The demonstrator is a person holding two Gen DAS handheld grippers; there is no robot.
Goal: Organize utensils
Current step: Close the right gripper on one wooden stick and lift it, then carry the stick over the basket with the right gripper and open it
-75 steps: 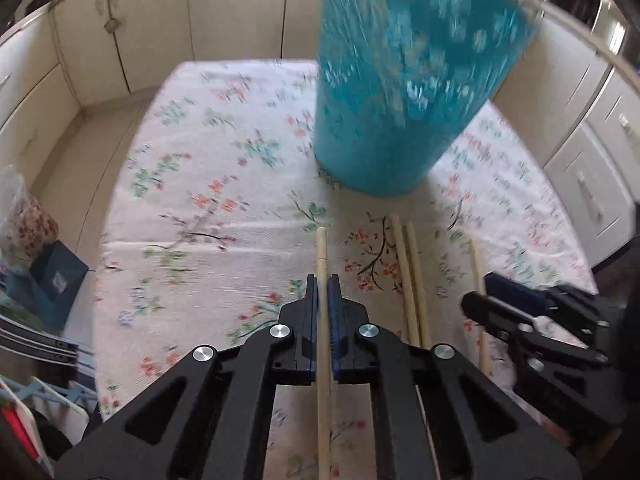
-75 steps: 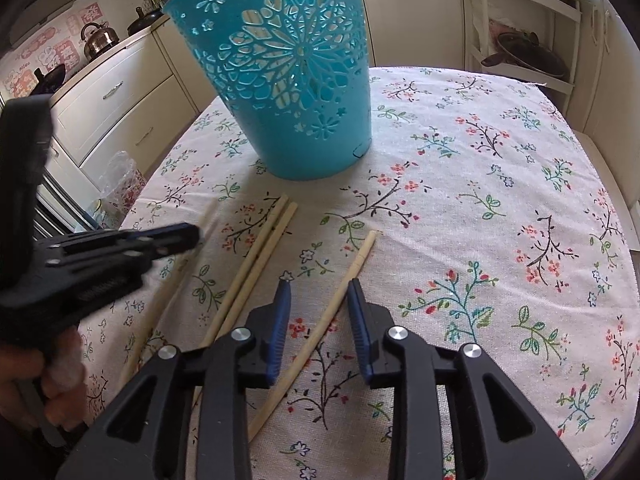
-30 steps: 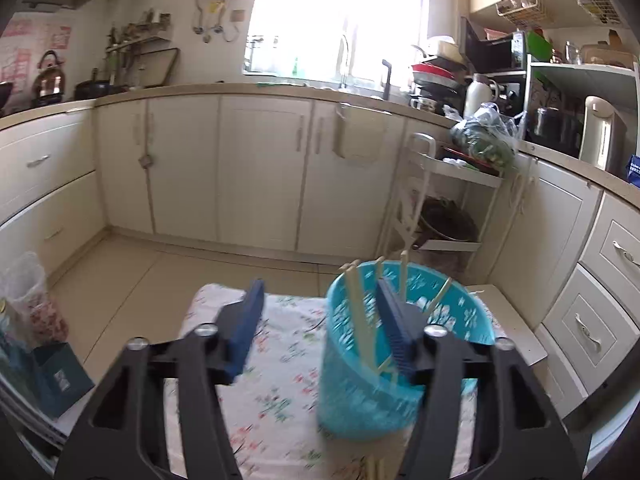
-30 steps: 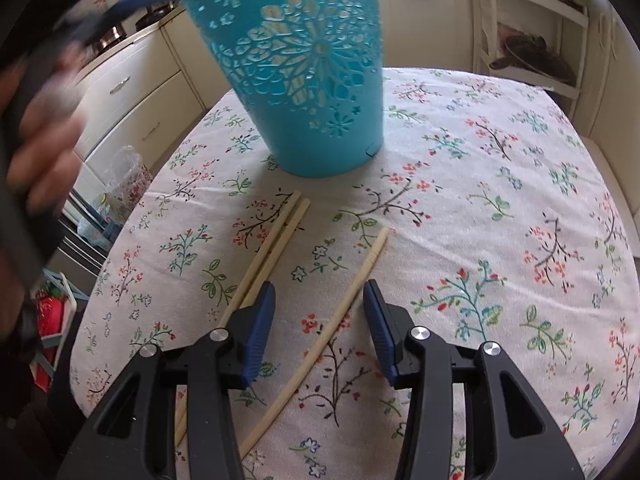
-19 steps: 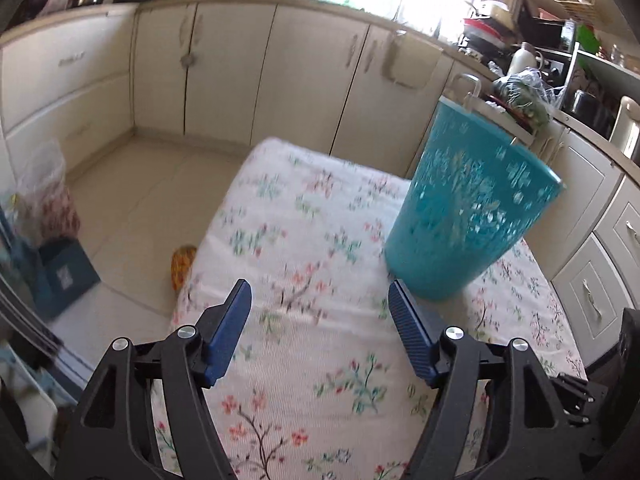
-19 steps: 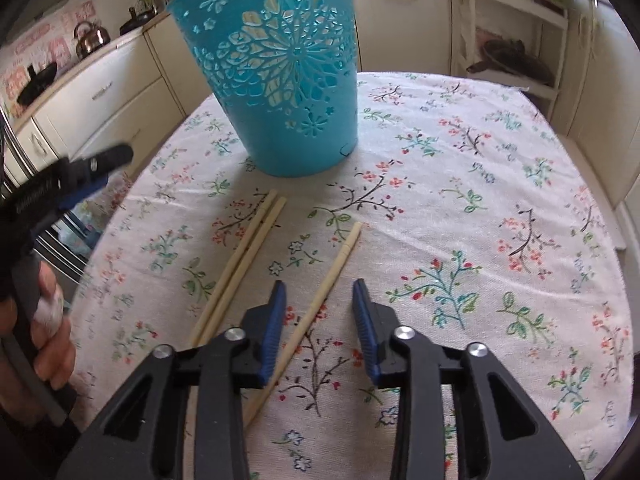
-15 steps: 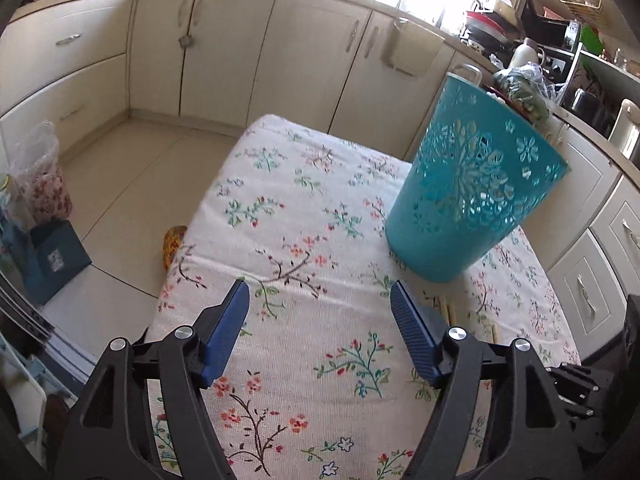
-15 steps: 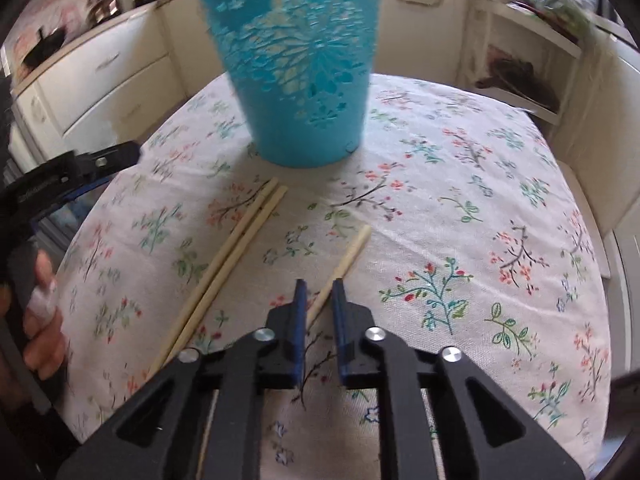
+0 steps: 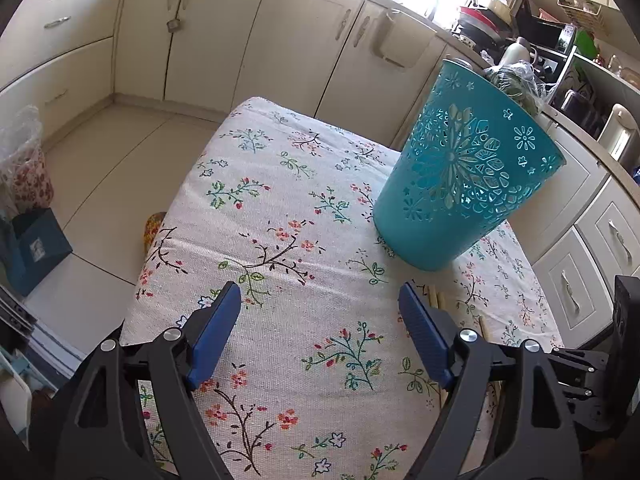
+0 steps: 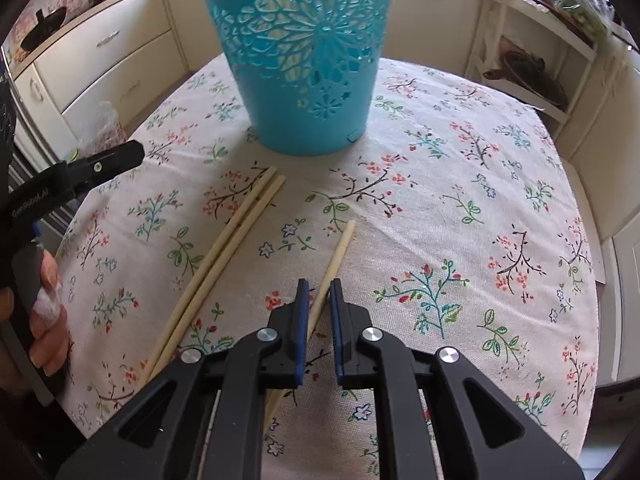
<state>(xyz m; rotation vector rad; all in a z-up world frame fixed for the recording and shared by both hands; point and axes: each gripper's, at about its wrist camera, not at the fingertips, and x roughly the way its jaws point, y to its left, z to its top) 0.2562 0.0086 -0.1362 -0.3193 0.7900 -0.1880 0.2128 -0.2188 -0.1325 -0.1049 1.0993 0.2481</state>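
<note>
basket (image 10: pixel 304 80) behind chopsticks (image 10: pixel 224 256) on table (image 10: pixel 500 184)

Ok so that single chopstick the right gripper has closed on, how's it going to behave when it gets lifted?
The chopstick looks like thin, straight wood, so probably stiff and light. The right gripper pinches it partway along, leaving a long end ahead, so it may pivot or droop in the narrow pads. Its smooth slim shaft could slip or roll on the tablecloth if dropped.
</note>
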